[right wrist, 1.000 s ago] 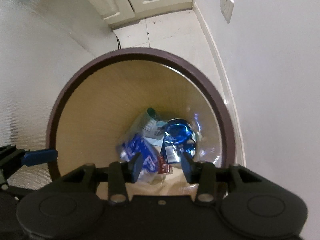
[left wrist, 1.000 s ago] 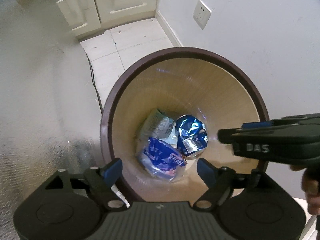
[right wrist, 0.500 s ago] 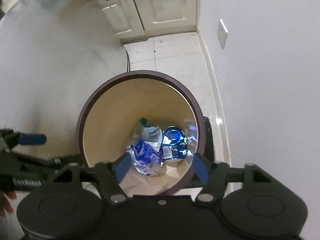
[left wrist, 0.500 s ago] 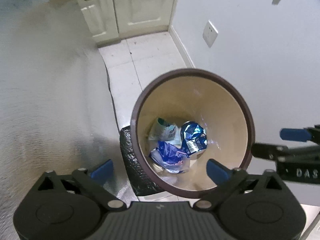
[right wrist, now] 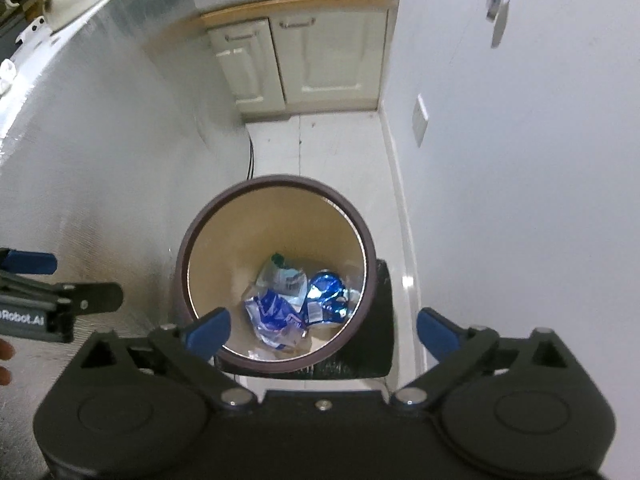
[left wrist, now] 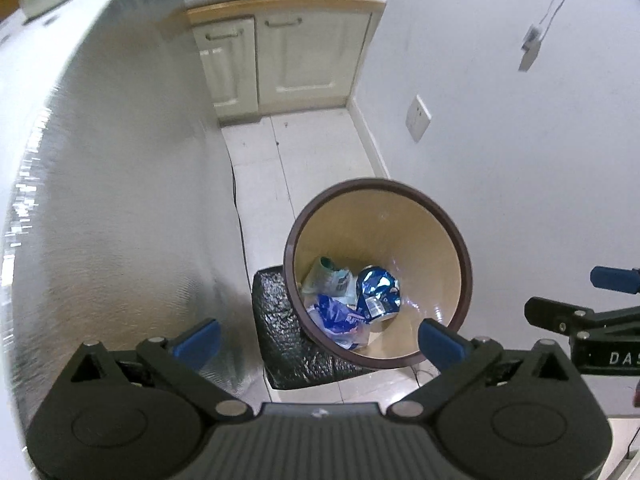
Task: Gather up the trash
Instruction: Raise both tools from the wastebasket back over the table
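Landmark: the bin. Silver textured appliance wall [left wrist: 100, 200] runs along the bin's left side, white room wall [left wrist: 520, 160] close on its right, so the bin sits wedged in the narrow floor strip between them, likely to stay out of the walkway. Cream cabinet [left wrist: 288, 52] stands well beyond the bin at the strip's far end. Bin [left wrist: 460, 252], brown rim and beige inside, rests on a black textured mat [left wrist: 280, 332] that pokes out below its left side. Mouth faces up toward both cameras, handy for dropping in from above.

Left gripper [left wrist: 316, 340] hangs above the bin's near rim, fingers spread wide and empty. Right gripper [right wrist: 320, 330] also above the near rim, its jaws opening, nothing between them.

Trash is at the bin's bottom: crumpled blue wrapper [right wrist: 276, 312], clear bottle with green cap [right wrist: 280, 272], crushed blue can [right wrist: 326, 292]. All three touching in one pile. Judged: drop done, both hands free for more trash.
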A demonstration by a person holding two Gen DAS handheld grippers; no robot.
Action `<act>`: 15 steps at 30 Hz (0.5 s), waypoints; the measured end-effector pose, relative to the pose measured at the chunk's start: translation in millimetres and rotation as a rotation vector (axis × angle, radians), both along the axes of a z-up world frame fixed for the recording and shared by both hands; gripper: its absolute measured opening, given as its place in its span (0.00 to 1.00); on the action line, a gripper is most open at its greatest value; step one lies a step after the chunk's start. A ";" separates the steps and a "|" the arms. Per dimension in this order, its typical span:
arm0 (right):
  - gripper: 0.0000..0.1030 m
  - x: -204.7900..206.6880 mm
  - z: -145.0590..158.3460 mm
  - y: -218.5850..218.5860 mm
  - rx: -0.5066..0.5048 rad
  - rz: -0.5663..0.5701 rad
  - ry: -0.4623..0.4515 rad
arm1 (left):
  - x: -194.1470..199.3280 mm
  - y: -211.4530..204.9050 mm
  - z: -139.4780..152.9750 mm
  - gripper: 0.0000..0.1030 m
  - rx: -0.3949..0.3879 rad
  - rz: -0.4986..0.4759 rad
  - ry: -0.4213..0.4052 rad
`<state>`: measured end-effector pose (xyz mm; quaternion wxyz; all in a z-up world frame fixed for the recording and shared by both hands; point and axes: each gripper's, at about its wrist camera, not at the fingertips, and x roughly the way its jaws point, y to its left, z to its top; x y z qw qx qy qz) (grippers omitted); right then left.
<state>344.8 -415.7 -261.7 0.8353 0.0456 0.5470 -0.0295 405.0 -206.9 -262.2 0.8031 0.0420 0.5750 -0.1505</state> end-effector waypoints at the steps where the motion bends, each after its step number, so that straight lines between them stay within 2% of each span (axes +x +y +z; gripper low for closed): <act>1: 1.00 -3.9 5.1 1.7 -0.008 0.000 -0.012 | -3.6 2.4 5.8 1.00 -0.003 0.001 -0.012; 8: 1.00 -28.3 39.2 8.6 -0.039 -0.003 -0.083 | -33.6 24.2 46.0 1.00 -0.026 0.017 -0.085; 15: 1.00 -63.4 81.1 20.9 -0.058 -0.033 -0.146 | -64.1 50.6 88.3 1.00 -0.087 0.036 -0.160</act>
